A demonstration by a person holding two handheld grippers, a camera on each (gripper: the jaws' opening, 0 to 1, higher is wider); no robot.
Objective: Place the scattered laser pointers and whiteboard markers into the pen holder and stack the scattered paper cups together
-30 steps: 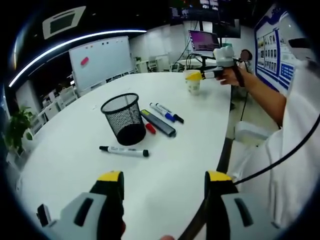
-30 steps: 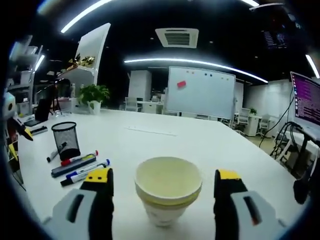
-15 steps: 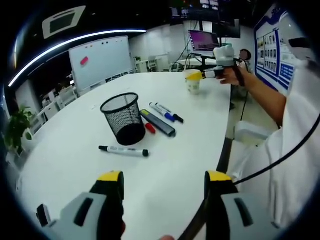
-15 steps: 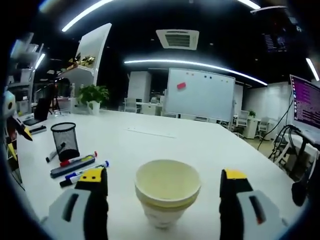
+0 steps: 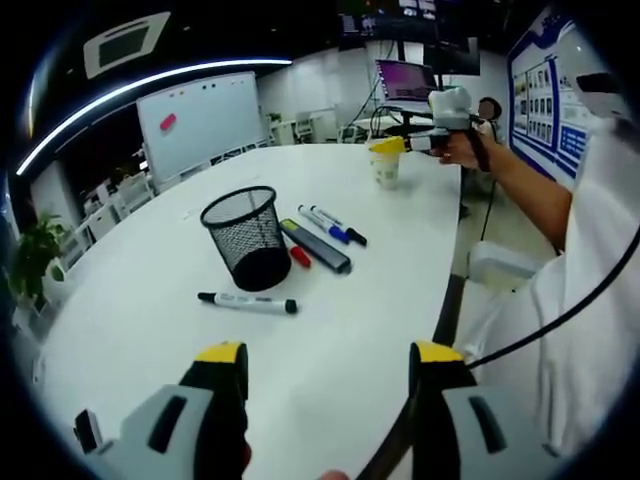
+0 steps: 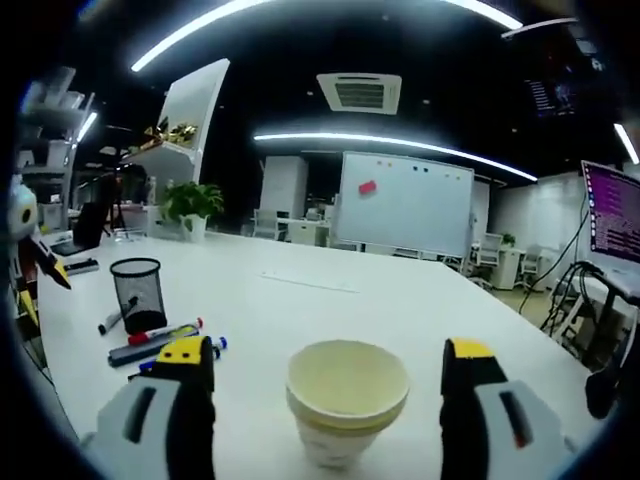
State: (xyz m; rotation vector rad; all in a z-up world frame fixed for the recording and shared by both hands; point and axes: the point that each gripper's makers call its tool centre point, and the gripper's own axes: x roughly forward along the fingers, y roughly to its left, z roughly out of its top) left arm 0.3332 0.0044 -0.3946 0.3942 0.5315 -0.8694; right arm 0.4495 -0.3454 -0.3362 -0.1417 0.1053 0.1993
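Here, left gripper view: the left gripper (image 5: 318,370) is held low over the near edge of the white table (image 5: 150,300), its yellow-tipped jaws spread wide with nothing between them.
Pen holder: a black mesh pen holder (image 5: 247,237) is seen upright mid-table, with no pens visible inside.
Pens: a black-capped marker (image 5: 248,302) lies just in front of the holder; a red-tipped marker (image 5: 299,255), a dark grey laser pointer (image 5: 316,246) and a blue marker (image 5: 333,225) lie side by side just to its right.
Far edge: the right gripper (image 5: 420,145) is held in a hand at the stacked cups (image 5: 386,165).
Right gripper view: the right gripper (image 6: 335,372) is shown with jaws parted, one on each side of the stacked cups (image 6: 346,397), neither pad seen touching the rim.
Background: the holder (image 6: 139,291) and pens are seen well apart to the left.
Step judged: the cups appear nested already, with the pens not yet collected.
Doing it well: each pen should be gripped near its middle, tilted upright and released over the holder's mouth, so the light mesh is not tipped.
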